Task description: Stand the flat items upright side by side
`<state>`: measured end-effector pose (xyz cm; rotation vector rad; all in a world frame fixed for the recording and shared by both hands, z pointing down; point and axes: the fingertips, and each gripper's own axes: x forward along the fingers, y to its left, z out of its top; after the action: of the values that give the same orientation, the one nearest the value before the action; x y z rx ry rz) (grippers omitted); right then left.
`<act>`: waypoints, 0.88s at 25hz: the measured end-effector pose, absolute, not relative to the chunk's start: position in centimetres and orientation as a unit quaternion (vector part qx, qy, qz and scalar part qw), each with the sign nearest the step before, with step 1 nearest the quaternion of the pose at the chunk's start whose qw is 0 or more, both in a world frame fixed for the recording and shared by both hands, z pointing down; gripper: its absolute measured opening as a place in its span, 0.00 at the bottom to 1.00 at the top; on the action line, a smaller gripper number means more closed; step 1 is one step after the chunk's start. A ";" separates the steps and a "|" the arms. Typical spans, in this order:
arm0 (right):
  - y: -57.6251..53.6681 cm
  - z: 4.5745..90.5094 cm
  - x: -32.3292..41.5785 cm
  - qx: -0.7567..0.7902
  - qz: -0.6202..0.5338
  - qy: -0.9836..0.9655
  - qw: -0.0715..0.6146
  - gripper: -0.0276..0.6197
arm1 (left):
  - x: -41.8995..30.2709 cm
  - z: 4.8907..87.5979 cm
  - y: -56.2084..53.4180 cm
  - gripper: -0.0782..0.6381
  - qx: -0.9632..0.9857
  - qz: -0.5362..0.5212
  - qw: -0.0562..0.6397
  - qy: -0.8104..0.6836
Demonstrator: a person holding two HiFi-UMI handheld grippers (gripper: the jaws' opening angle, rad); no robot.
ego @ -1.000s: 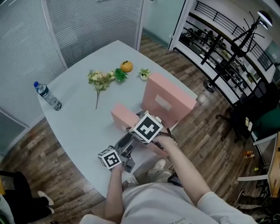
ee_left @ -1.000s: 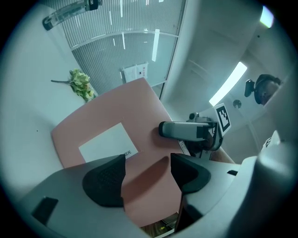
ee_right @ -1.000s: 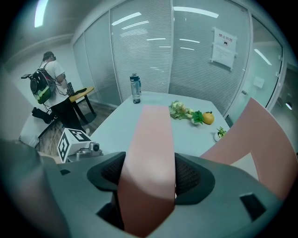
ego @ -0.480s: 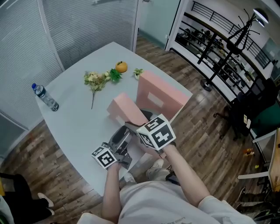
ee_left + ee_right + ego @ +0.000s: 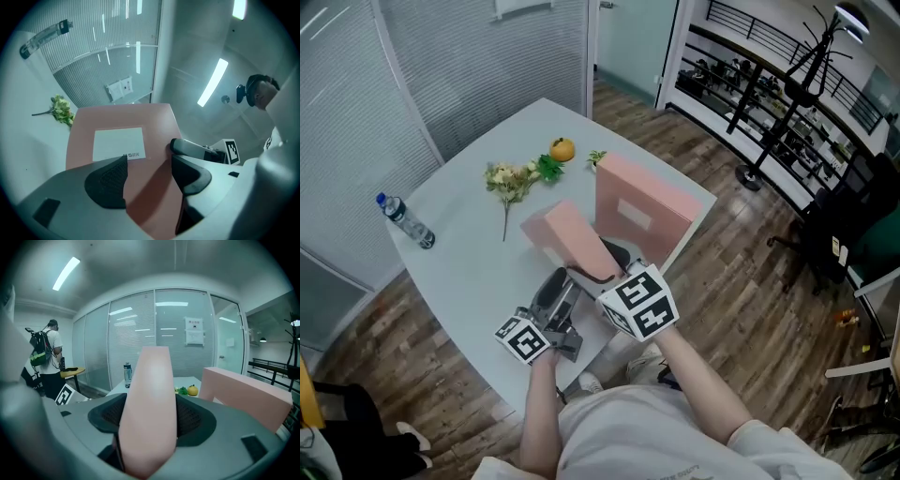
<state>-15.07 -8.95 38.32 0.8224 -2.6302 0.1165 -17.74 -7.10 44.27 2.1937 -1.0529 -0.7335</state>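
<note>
One pink flat box (image 5: 642,211) stands upright on the white table (image 5: 459,272), near its right edge. A second pink box (image 5: 567,239) is lifted and tilted just left of it. My right gripper (image 5: 614,264) is shut on the near edge of this second box (image 5: 150,399), and the standing box (image 5: 248,392) shows to its right. My left gripper (image 5: 555,289) is open beneath the tilted box. In the left gripper view the box's labelled face (image 5: 119,140) fills the space beyond the left gripper (image 5: 150,176), whose jaws stand apart.
A water bottle (image 5: 405,221) lies at the table's left edge. A flower sprig (image 5: 514,178), an orange (image 5: 562,149) and a small plant (image 5: 598,157) sit at the far end. A person with a backpack (image 5: 47,352) stands in the background. Wooden floor surrounds the table.
The right gripper has drawn back toward me and lifted the second pink box, tipping it up steeper. The left gripper has stayed under it, and the standing box has not moved.
</note>
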 end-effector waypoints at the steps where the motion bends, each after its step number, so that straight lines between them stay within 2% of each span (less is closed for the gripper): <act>1: -8.9 38.3 -15.1 0.293 0.038 -0.937 0.188 0.54 | -17.8 44.3 -7.1 0.53 0.826 -0.273 0.294 -0.396; 11: -9.6 38.0 -15.1 0.302 0.006 -0.944 0.132 0.55 | -18.8 44.6 -8.5 0.52 0.829 -0.259 0.271 -0.414; 17: -9.2 38.6 -13.7 0.305 -0.002 -0.950 0.059 0.55 | -18.7 44.7 -9.1 0.52 0.826 -0.260 0.277 -0.415; 22: -9.5 41.9 -13.3 0.314 0.033 -0.942 0.110 0.55 | -18.5 46.3 -9.4 0.51 0.833 -0.221 0.284 -0.421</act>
<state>-13.28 -9.46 41.86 0.9233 -2.7688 0.0956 -18.50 -9.43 46.34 2.2278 -1.1263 -0.5921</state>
